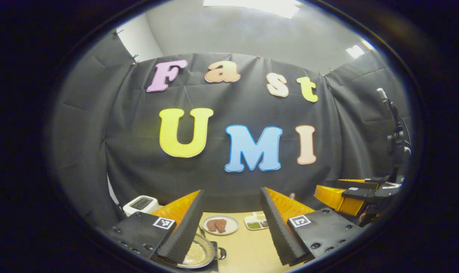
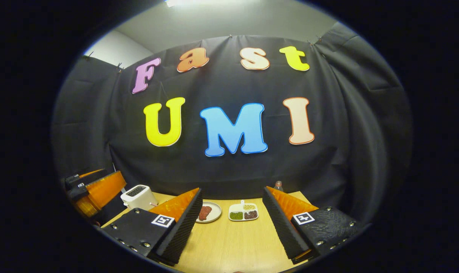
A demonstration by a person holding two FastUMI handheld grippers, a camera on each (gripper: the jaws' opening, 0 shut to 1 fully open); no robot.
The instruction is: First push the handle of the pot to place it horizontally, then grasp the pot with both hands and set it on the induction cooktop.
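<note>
A metal pot [image 1: 196, 253] with pale grains inside sits at the bottom of the left gripper view, partly hidden behind my left finger. A small dark handle [image 1: 222, 252] sticks out on its right side. My left gripper [image 1: 232, 190] is held above the wooden table [image 1: 248, 246], open, with nothing between its fingers. My right gripper [image 2: 232, 189] is also open and holds nothing, raised over the table [image 2: 233, 242]. In the left gripper view the right gripper [image 1: 360, 189] shows at the far right; in the right gripper view the left gripper [image 2: 96, 189] shows at the far left.
A round plate with brown meat [image 1: 220, 225] [image 2: 208, 212] and a divided dish of beans [image 1: 256, 222] [image 2: 243, 212] lie at the table's far side. A white toaster [image 1: 141, 204] [image 2: 138, 196] stands back left, a small bottle [image 2: 278, 185] back right. The black cloth wall closes the back.
</note>
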